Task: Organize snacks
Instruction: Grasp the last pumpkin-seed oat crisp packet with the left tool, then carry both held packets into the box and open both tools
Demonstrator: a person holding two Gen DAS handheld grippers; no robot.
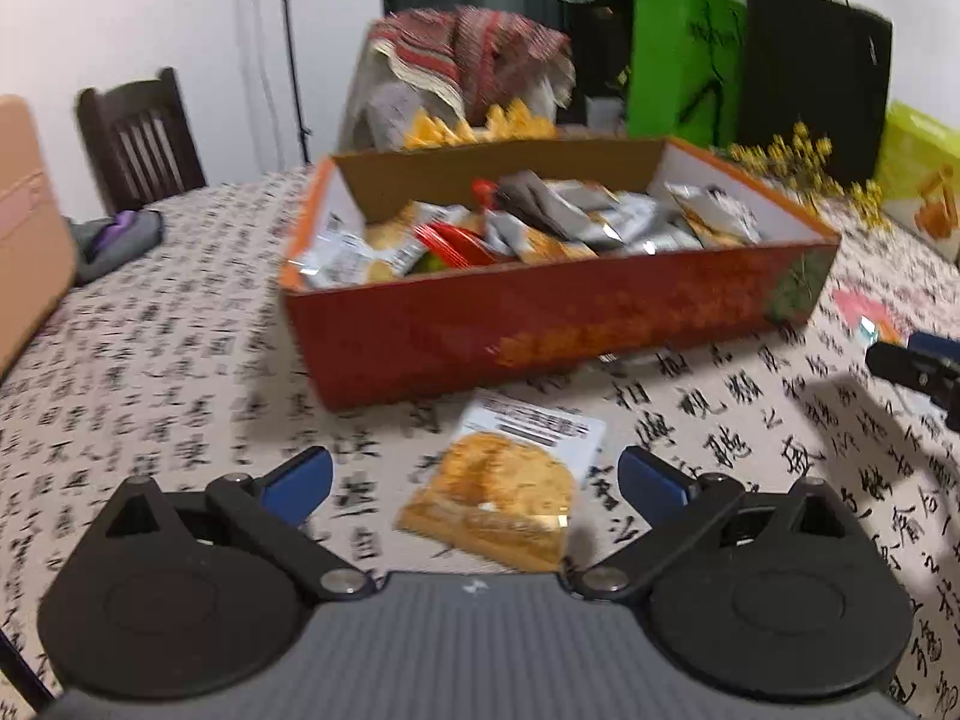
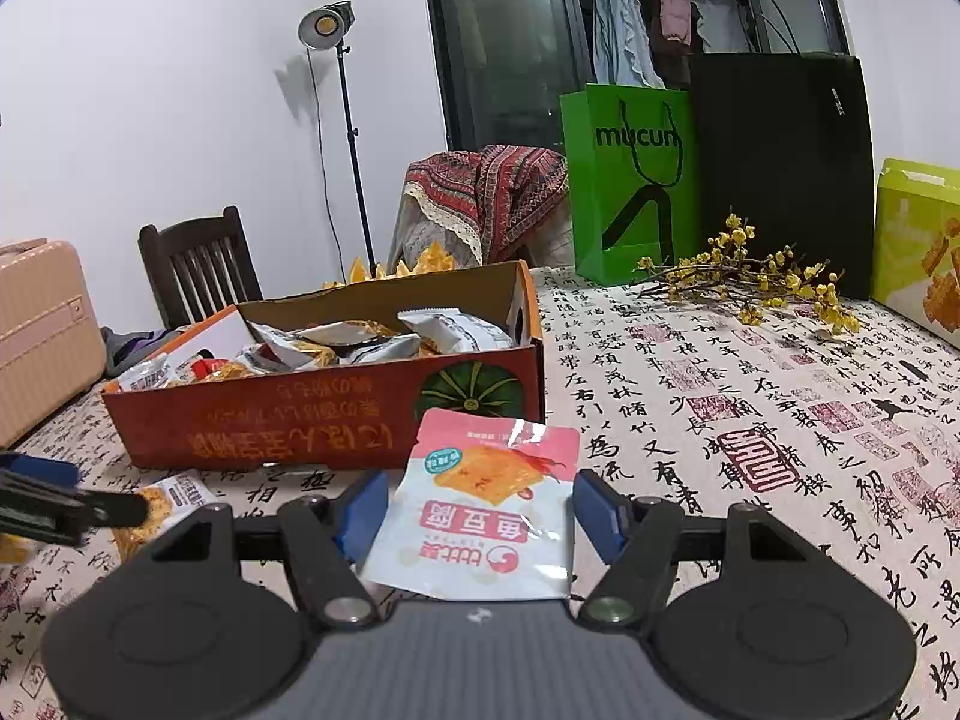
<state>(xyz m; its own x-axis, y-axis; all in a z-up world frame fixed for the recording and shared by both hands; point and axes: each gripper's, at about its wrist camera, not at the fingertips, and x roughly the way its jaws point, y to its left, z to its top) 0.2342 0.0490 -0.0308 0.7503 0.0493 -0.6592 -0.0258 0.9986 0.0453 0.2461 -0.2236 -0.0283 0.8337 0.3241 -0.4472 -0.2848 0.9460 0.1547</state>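
Observation:
An open red cardboard box (image 1: 540, 330) (image 2: 336, 414) holds several snack packets. In front of it on the tablecloth lies a clear packet with an orange biscuit (image 1: 498, 498) (image 2: 171, 498). My left gripper (image 1: 474, 483) is open wide, its blue pads (image 1: 297, 483) on either side of that packet without touching it. A pink and white packet (image 2: 486, 510) (image 1: 864, 315) sits between my right gripper's (image 2: 480, 516) blue pads (image 2: 363, 513), which rest against its two side edges. It stays low over the cloth. My right gripper's finger pokes in at the left wrist view's right edge.
A calligraphy-print cloth (image 2: 750, 420) covers the table. At the back stand a green bag (image 2: 630, 180), a black bag (image 2: 780, 168), a yellow-green box (image 2: 918, 240) and a yellow flower sprig (image 2: 762, 282). A dark chair (image 2: 198, 264) and a pink suitcase (image 2: 42, 330) are on the left.

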